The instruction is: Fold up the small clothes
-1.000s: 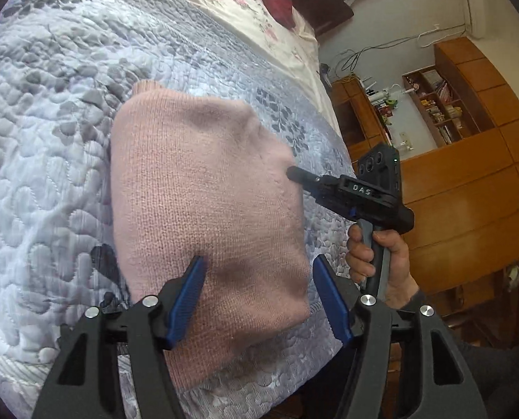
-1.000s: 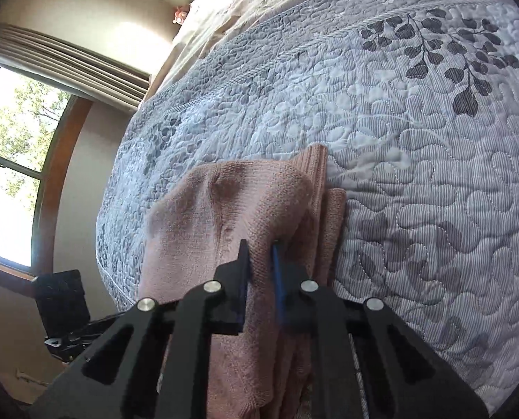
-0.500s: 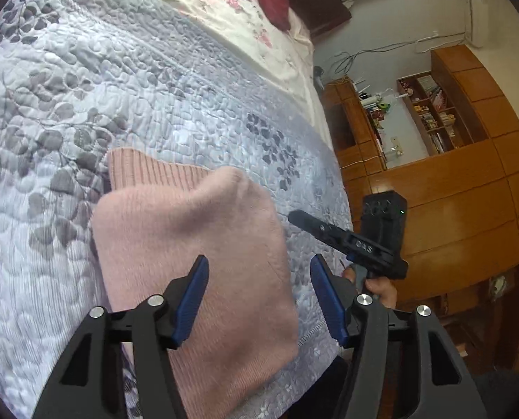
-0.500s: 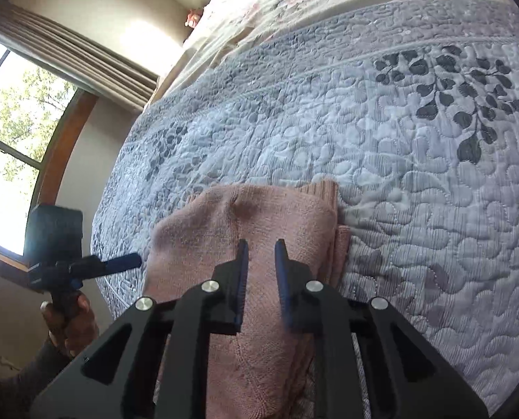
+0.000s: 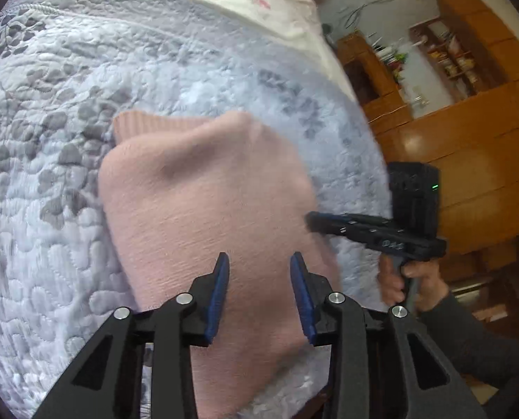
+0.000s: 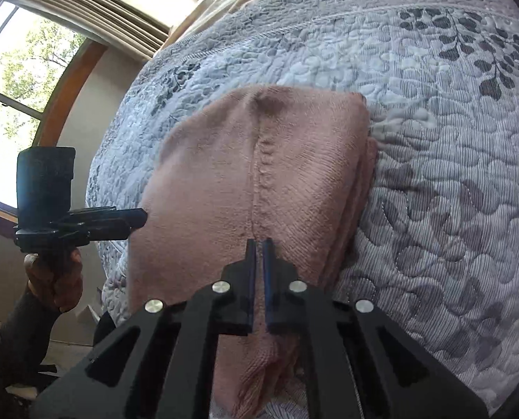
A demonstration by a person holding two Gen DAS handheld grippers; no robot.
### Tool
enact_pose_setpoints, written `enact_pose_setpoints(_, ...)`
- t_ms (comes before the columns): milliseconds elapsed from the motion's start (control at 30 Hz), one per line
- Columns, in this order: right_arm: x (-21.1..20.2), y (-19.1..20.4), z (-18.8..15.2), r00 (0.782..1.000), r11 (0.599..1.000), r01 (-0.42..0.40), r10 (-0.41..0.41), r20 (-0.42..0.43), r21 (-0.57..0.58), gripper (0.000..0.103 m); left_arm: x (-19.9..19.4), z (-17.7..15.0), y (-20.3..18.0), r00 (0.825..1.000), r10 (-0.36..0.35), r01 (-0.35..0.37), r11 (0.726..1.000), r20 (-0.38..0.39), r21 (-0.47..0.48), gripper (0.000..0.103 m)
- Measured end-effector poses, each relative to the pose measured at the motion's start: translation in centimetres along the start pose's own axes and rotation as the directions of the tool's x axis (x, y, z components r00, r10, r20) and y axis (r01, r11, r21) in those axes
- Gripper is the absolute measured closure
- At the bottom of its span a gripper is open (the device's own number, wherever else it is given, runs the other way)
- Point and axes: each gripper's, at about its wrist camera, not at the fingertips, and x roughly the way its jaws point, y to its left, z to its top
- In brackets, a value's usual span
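On the grey quilted bedspread point(image 6: 451, 181), near its edge, lies the folded pink knit garment point(image 6: 259, 174), its seam and long axis running twelve to six in the right wrist view. Left gripper point(image 5: 259, 293) hovers over it, fingers apart, empty. Right gripper point(image 6: 258, 279) has fingers nearly together, apparently pinching nothing. Lettering on that gripper's body at three o'clock is too blurred to read.
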Motion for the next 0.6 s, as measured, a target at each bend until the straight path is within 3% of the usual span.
enact_pose_setpoints(67,0.0,-0.6,-0.2,1.000,1.000,-0.007,0.007,0.007,0.020,0.103,0.9,-0.4,1.3,1.000,0.024,-0.024,0.999,0.001,-0.030,0.101)
enact_pose_setpoints(133,-1.3,0.1,-0.5,1.000,1.000,-0.006,0.006,0.022,0.022,0.103,0.1,-0.3,2.1,1.000,0.008,-0.007,0.997,0.017,-0.079,0.101)
enact_pose_setpoints(167,-2.1,0.7,-1.0,0.999,1.000,-0.018,0.018,0.032,0.011,0.096,-0.6,-0.4,2.0,0.999,0.002,0.001,0.996,0.032,-0.085,0.093)
enact_pose_setpoints(233,-3.4,2.0,-2.3,0.998,0.999,-0.046,0.047,0.040,-0.020,0.095,-2.3,-1.2,0.6,0.998,-0.039,0.041,0.998,0.057,-0.047,0.080)
enact_pose_setpoints(267,-3.5,2.3,-3.0,0.999,0.999,-0.041,0.042,0.032,-0.035,0.095,-2.9,-1.8,-0.1,0.996,-0.062,0.064,0.998,0.065,-0.023,0.079)
enact_pose_setpoints(333,-2.2,1.8,-4.1,1.000,0.999,0.019,-0.020,-0.007,-0.047,0.095,-2.4,-2.8,-0.8,0.999,-0.008,0.008,1.000,0.051,0.008,0.079)
enact_pose_setpoints(367,-1.2,1.0,-4.5,0.999,0.999,0.041,-0.042,-0.025,-0.033,0.103,-1.4,-3.0,-0.4,0.998,0.050,-0.050,0.999,0.034,0.002,0.086)
enact_pose_setpoints(433,-0.4,0.4,-4.9,0.998,0.998,0.054,-0.055,-0.034,-0.020,0.103,-0.2,-3.4,0.7,0.997,0.073,-0.072,0.997,0.025,-0.041,0.101)
enact_pose_setpoints(500,-1.4,1.6,-5.1,0.998,0.998,0.060,-0.060,-0.014,-0.034,0.098,-0.8,-3.5,0.4,0.994,0.103,-0.102,0.994,0.037,-0.047,0.101)
enact_pose_setpoints(567,-3.0,3.2,-5.5,0.999,0.998,0.034,-0.034,0.014,-0.061,0.095,-2.3,-4.2,-1.0,0.996,0.065,-0.064,0.998,0.056,-0.022,0.088)
enact_pose_setpoints(600,-3.6,3.8,-6.0,1.000,0.997,0.021,-0.019,0.022,-0.071,0.095,-3.0,-4.9,-1.8,0.997,0.037,-0.037,0.999,0.066,0.000,0.087)
